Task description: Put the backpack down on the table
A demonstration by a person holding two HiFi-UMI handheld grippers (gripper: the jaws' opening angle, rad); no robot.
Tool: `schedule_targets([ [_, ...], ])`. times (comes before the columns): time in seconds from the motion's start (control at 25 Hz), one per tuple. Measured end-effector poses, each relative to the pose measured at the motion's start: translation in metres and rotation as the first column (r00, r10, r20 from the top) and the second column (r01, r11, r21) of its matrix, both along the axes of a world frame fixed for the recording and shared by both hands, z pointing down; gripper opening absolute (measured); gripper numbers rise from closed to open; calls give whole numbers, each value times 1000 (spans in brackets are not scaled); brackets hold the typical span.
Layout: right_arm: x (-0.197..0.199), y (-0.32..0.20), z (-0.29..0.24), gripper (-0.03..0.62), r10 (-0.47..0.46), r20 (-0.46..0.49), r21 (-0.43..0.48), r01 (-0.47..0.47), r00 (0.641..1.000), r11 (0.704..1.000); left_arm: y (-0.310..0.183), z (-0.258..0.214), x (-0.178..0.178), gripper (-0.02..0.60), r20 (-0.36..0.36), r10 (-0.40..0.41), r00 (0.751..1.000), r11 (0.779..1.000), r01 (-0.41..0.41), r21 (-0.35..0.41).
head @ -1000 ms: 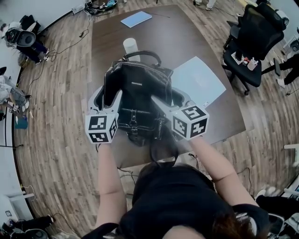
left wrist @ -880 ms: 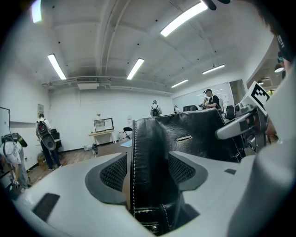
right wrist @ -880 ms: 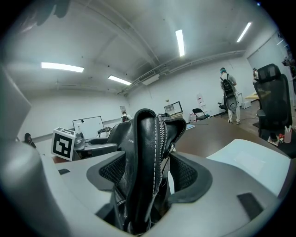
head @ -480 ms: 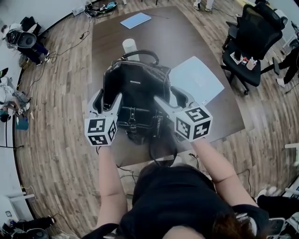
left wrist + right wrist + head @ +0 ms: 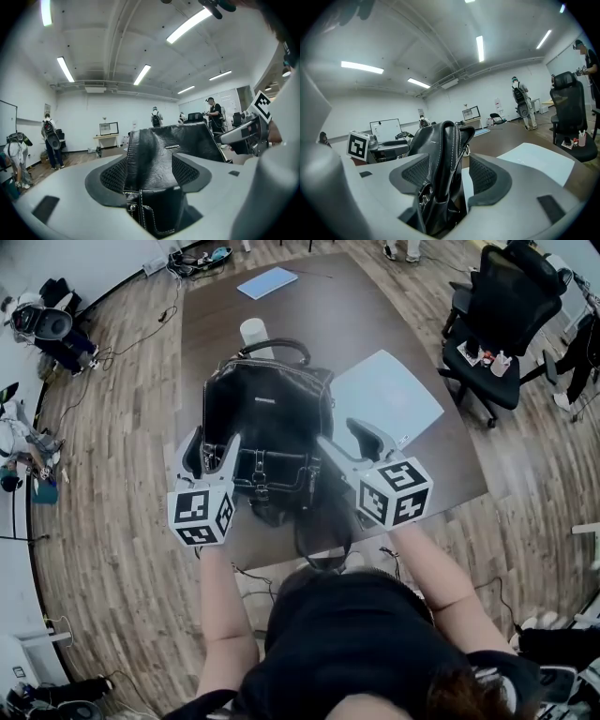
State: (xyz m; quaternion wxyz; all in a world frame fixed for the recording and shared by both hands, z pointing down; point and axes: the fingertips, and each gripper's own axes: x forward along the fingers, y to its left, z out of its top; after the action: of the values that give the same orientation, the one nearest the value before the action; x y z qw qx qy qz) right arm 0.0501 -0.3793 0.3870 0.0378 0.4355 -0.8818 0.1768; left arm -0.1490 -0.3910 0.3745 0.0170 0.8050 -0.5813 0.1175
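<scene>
The left gripper (image 5: 214,448) is at the left side of the black backpack (image 5: 267,413), low down by the bag's near corner. In the left gripper view, the left gripper (image 5: 150,168) has its jaws wide apart. They have just been opening. The side of the backpack (image 5: 164,154) sits between the two pads, but they do not squeeze it.

The backpack stands up on the dark brown table (image 5: 309,324), near the edge closest to the person. Its handle points up at the top. A black strap (image 5: 323,540) hangs down over the table's near edge. A white roll (image 5: 253,331) stands just behind the bag. A blue sheet (image 5: 267,281) lies at the far end of the table.

The right gripper (image 5: 345,442) is at the bag's right side. In the right gripper view, its (image 5: 449,173) jaws are apart too, and they have just closed a little. The backpack (image 5: 440,150) is between them, with a gap next to the right pad.

A pale sheet (image 5: 384,395) lies on the table to the right of the bag. A black office chair (image 5: 502,324) stands on the wood floor past the table's right side.
</scene>
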Motion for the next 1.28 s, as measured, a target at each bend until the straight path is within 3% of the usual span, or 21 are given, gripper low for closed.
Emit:
schedule_targets([
  [0.16, 8, 6, -3, 260, 15, 7, 8, -15, 1000, 1000, 15, -11, 9, 293, -21, 8, 1000, 1000, -8, 19],
  [0.64, 5, 27, -8, 169, -20, 12, 21, 20, 1000, 1000, 54, -11, 50, 100, -145, 66, 987, 998, -69, -13],
  [0.88, 14, 33, -12, 106, -1, 14, 31, 0, 1000, 1000, 68, -9, 56, 72, -199, 64, 978, 997, -73, -37],
  [1.12, 27, 35, -9, 19, 36, 17, 20, -36, 999, 999, 78, -5, 60, 63, -188, 61, 980, 996, -72, -51],
  [1.28, 30, 39, -6, 17, 27, 27, 5, -27, 999, 1000, 83, -4, 61, 55, -206, 42, 978, 997, -53, -50],
])
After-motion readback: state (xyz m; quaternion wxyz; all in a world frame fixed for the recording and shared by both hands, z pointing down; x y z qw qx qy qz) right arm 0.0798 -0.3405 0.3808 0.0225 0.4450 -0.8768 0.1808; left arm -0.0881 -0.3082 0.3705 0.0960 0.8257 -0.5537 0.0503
